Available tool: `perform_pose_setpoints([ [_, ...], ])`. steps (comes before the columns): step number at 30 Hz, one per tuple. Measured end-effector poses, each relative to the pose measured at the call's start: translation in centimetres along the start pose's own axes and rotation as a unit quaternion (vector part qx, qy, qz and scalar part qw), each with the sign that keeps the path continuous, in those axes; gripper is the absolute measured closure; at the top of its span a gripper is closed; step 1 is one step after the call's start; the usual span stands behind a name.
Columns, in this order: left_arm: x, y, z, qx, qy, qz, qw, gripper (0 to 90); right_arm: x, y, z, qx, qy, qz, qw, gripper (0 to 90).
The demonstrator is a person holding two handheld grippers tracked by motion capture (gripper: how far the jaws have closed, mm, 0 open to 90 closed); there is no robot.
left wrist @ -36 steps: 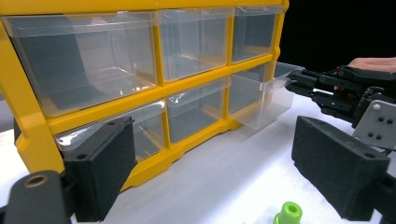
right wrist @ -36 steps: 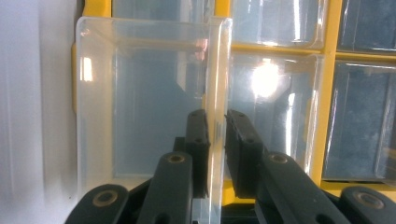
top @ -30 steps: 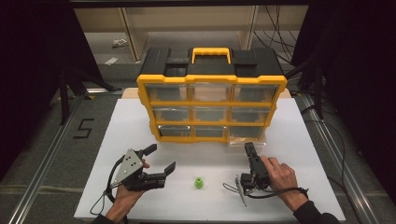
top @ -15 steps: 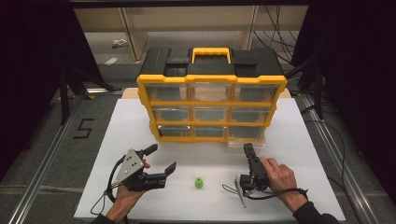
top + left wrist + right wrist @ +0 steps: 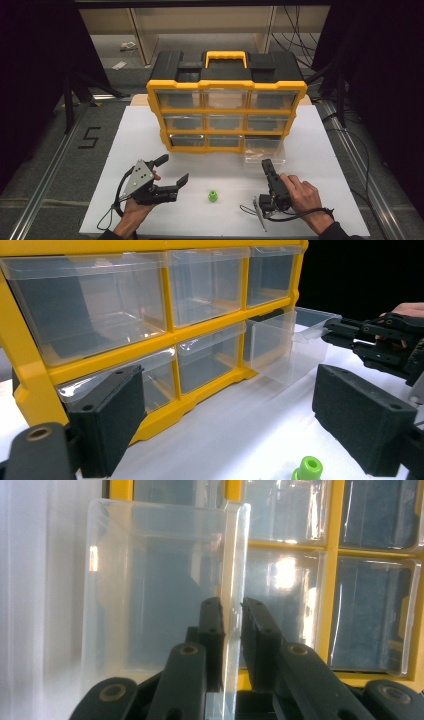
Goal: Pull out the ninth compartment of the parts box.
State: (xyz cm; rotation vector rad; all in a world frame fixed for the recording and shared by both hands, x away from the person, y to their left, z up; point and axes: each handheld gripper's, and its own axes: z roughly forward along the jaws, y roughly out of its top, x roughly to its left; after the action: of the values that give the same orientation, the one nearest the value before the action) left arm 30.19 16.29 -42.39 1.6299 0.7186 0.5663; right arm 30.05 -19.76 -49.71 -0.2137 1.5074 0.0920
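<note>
Right claw [image 5: 267,165] is clamped on the front lip of the clear drawer [image 5: 264,150], bottom-right slot of the yellow organizer [image 5: 226,117]; drawer is seen pulled partway out toward the claw, so the grip likely serves as the pull handle. Left claw [image 5: 175,170] is held released, jaws wide, nothing between them, hovering over the desk [image 5: 320,150]. Green part [image 5: 213,196] lies on the desk between both claws, probably staged for the opened drawer.
</note>
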Motion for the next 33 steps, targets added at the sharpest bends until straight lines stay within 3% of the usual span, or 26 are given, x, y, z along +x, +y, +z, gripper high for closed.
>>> perform_pose_setpoints([
  [8, 0.0, 0.0, 0.0, 0.000, 0.000, 0.000, 1.0000, 13.4, -0.2, -0.1, -0.7, -0.007, 0.001, -0.005, 1.0000, 80.4],
  [9, 0.0, 0.0, 0.0, 0.000, 0.000, 0.000, 1.0000, 13.4, 0.0, -0.2, -0.8, -0.001, 0.004, 0.008, 1.0000, 80.4],
  [10, 0.0, 0.0, 0.0, -0.001, 0.000, 0.000, 1.0000, 13.4, -0.1, -0.2, -0.9, -0.006, 0.002, 0.000, 1.0000, 80.4],
  [14, 0.0, 0.0, 0.0, 0.000, 0.000, 0.001, 1.0000, 13.5, 0.0, -0.2, -1.3, -0.005, 0.008, 0.009, 0.9999, 80.3],
  [15, 0.0, 0.0, 0.0, 0.000, 0.000, 0.000, 1.0000, 13.5, -0.2, -0.2, -1.3, -0.015, 0.002, -0.006, 0.9999, 80.3],
  [33, 0.0, 0.0, 0.0, 0.001, 0.000, 0.001, 1.0000, 13.5, 0.1, -0.3, -2.0, -0.013, 0.025, 0.002, 0.9996, 78.8],
])
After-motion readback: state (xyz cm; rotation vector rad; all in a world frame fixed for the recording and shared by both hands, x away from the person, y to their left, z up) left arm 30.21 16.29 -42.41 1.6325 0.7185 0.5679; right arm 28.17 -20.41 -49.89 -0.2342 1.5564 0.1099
